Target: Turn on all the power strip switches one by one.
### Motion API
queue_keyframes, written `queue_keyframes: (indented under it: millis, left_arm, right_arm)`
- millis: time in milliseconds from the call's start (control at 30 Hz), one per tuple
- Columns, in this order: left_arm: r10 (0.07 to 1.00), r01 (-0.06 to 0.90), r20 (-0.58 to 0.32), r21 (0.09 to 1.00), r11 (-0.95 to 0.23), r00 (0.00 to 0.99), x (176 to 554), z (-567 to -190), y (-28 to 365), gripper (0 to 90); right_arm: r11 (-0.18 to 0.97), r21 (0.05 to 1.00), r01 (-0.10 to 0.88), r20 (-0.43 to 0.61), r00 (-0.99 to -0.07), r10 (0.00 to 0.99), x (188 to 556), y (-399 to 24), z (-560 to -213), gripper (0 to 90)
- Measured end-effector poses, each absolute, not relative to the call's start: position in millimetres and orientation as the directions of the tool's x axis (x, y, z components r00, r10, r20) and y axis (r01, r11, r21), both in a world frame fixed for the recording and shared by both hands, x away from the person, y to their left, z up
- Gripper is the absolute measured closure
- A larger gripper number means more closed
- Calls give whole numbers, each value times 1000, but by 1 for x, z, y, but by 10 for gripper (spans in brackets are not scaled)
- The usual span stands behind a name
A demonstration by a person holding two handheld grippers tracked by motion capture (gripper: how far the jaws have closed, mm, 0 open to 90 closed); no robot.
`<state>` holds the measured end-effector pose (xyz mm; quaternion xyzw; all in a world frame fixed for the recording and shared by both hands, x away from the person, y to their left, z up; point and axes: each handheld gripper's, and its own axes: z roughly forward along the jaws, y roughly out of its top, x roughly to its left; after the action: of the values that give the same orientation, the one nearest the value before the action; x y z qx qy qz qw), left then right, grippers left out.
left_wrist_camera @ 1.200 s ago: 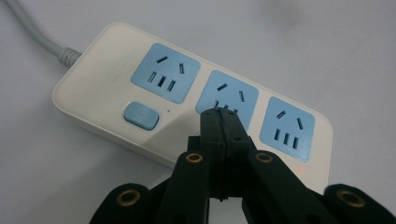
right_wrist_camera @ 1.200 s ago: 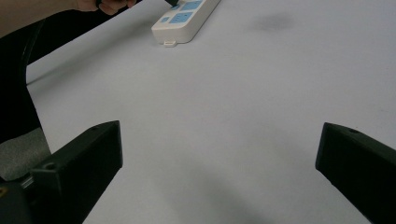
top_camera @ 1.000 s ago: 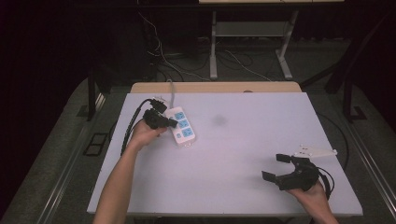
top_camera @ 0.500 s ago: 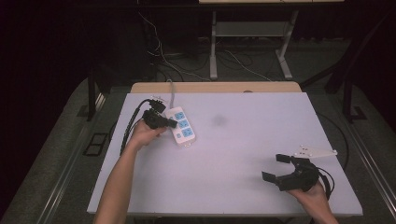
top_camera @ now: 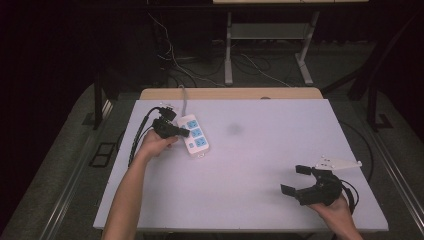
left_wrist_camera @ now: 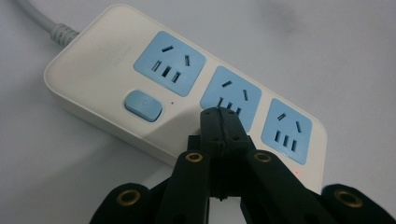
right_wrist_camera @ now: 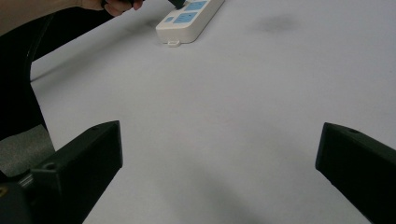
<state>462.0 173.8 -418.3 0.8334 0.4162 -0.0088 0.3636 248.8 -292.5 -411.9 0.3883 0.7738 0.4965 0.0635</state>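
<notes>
While left tool (left_wrist_camera: pixel 219 114) pressed together over power strip (left_wrist_camera: pixel 116 70) | right tool (top_camera: pixel 296 180) spread, nothing between

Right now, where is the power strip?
In the high view the power strip lies on the table's far left part, with the left gripper at its edge, jaws shut.

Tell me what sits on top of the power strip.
The left hand-held gripper, shut, hovers over the middle of the power strip, hiding part of that socket; whether its tips touch it cannot be told.
</notes>
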Motion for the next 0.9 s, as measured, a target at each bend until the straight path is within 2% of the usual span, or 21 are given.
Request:
queue_keyframes:
  millis: [367, 500, 900]
  left_arm:
    - [705, 671, -268, 633, -385, 657, 454, -419, 170, 897]
    - [714, 644, -216, 649, -404, 666, 449, -419, 167, 896]
    - [706, 614, -159, 644, -456, 691, 447, -413, 162, 894]
  right_arm:
    - [196, 820, 537, 289, -685, 668, 248, -295, -411, 5]
    - [201, 816, 542, 289, -684, 669, 248, -295, -413, 5]
    - [196, 817, 543, 292, -681, 672, 249, -297, -413, 5]
